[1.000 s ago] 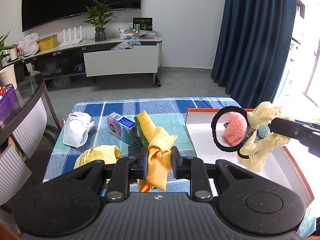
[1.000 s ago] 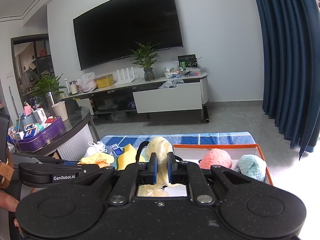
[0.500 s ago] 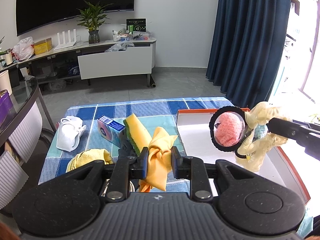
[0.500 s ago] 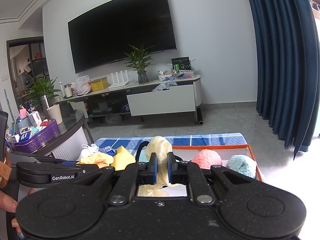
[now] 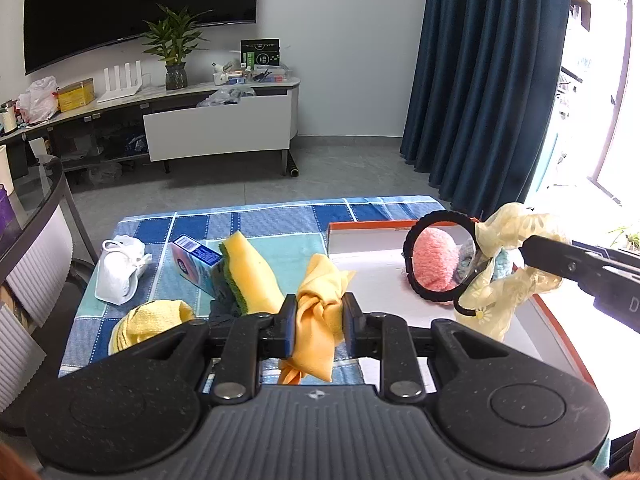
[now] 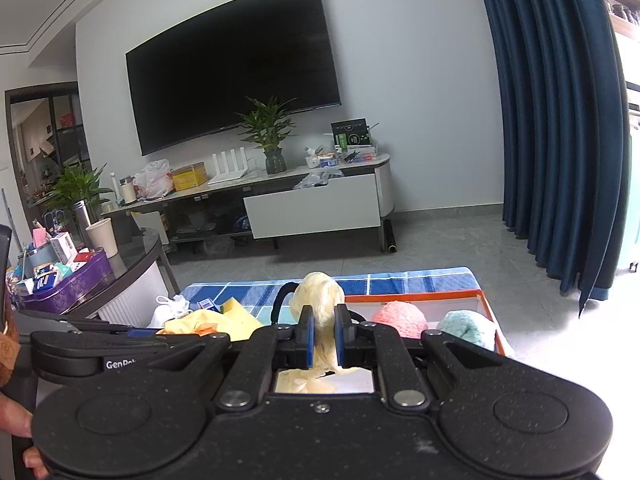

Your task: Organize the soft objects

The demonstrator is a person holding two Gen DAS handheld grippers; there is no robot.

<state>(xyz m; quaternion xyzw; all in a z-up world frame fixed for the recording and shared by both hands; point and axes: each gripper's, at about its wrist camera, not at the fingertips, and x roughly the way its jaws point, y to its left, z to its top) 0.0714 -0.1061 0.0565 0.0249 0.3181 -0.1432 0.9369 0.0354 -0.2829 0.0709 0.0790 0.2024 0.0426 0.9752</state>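
Left hand-held gripper (image 5: 319,326) pinches knotted orange cloth (image 5: 320,312); right hand-held gripper (image 6: 321,334) clamps crinkly cream scrunchie (image 6: 320,300) over orange-rimmed tray (image 5: 360,227).

Right gripper (image 5: 532,246) body cut off by right edge in left wrist view. Blue fluffy ball (image 5: 502,266) mostly hidden behind pale yellow scrunchie bundle (image 5: 500,296). Dark item (image 5: 224,307) beside sponge (image 5: 250,276) half hidden, unidentifiable. Blue box (image 5: 196,266) print too small to read.

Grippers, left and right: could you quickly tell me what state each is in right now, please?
Left gripper: shut on the orange cloth.
Right gripper: shut on the pale yellow scrunchie.
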